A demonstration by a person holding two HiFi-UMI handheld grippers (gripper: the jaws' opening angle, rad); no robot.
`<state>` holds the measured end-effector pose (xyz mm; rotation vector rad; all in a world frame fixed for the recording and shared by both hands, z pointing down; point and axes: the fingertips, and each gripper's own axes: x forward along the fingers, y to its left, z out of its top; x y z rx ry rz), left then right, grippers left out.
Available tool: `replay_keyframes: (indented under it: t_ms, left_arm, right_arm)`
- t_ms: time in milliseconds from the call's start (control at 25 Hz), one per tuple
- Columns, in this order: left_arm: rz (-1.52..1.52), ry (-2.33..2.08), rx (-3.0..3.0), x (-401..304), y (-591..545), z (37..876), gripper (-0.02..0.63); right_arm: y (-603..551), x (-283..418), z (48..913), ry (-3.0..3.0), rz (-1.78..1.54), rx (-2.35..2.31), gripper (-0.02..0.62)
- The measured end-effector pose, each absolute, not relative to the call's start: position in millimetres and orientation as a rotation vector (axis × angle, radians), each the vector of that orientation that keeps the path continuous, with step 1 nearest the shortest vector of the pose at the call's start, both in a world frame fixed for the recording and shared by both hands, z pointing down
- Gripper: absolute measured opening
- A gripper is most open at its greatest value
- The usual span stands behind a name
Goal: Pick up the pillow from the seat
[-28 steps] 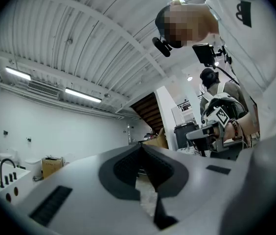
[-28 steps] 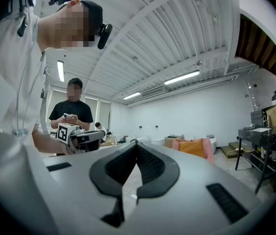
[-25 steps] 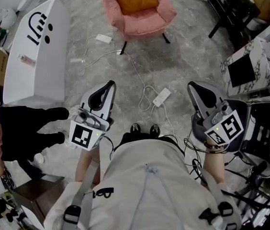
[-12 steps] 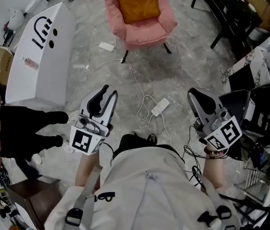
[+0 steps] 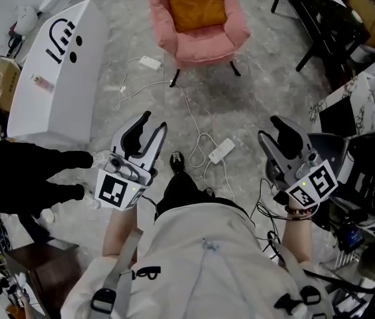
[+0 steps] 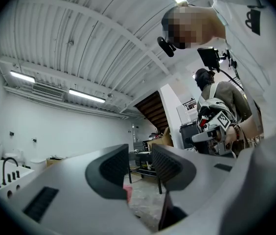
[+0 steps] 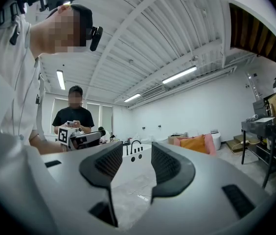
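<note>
- Bystander in black clothes (image 5: 1, 178) at the far left edge, holding a small device in both hands.
- White box-like unit (image 5: 54, 72) with black markings on its top stands on the grey floor (image 5: 254, 105), just beyond the bystander.
- Left hand-held gripper (image 5: 153, 123) is held out level in front of the person in the white top. Its jaws are a little apart and have just been opening. Its own view shows only floor in the gap, nothing pinched.
- Black shoe (image 5: 176, 161) of the person shows just right of that gripper, stepping forward.
- Pink armchair (image 5: 197, 25) sits at the top middle, well apart from both grippers. The orange pillow (image 5: 193, 2) lies on its seat against the backrest, untouched.
- White power strip (image 5: 222, 150) and its looping cable lie on the floor between the chair and the person's feet. A second white plug block is nearer the chair's left leg.
- Right hand-held gripper (image 5: 274, 133) is also held out level. Its jaws are spread wider than the left one's, have just been opening too, and have nothing between them.
- Black desk frame (image 5: 327, 18) stands at the upper right.
- Marble-patterned box (image 5: 367, 98) sits at the right edge, beside dark equipment and tangled wires.
</note>
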<state>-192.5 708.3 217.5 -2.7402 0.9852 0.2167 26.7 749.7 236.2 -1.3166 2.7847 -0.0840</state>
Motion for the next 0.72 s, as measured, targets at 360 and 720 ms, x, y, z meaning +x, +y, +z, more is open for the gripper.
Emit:
replay_keyframes:
  t_ms: [360, 720]
  left_arm:
    - [0.228, 0.984, -2.779, -204, 625, 228, 0.144]
    - [0.176, 0.936, -2.831, -216, 506, 234, 0.153]
  right_arm:
    - [673, 24, 243, 2.757, -0.111, -1.371, 0.189]
    - [561, 14, 249, 2.708, -0.144, -1.462, 0.200]
